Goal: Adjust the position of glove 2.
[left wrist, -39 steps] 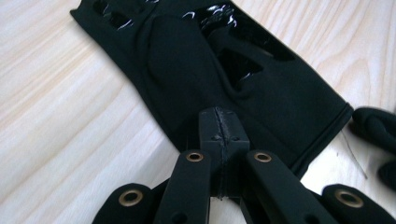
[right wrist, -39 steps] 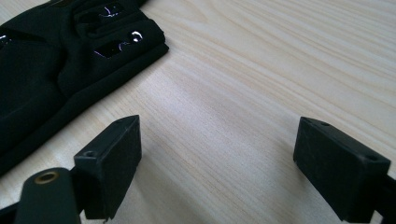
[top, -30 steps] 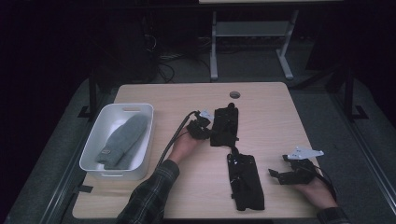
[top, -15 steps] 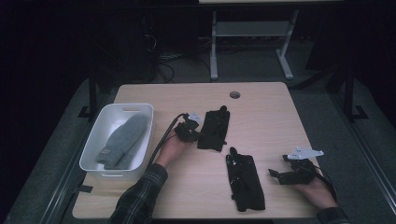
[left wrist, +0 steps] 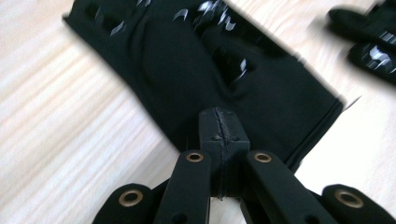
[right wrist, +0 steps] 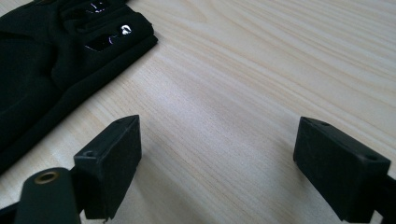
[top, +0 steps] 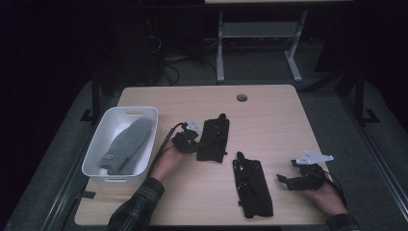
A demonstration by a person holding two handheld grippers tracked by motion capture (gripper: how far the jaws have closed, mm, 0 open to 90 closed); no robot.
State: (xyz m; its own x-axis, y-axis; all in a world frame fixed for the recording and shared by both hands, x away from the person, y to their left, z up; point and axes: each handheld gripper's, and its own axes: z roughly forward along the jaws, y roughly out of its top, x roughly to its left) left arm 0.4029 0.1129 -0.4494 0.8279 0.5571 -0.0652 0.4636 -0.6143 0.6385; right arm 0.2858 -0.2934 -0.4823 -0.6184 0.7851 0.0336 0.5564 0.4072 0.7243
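Black glove lies flat on tabletop, edge pinched by left hand-held gripper; right hand-held gripper rests spread, holding nothing.

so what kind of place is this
Probably a lab or workshop set up for recording: a light wooden table with a cable hole, tangled cables on the dark floor, and a metal stand behind.

Two black gloves are seen on the pale wood-grain table; beside them, a grey mitten is held in a white bin.
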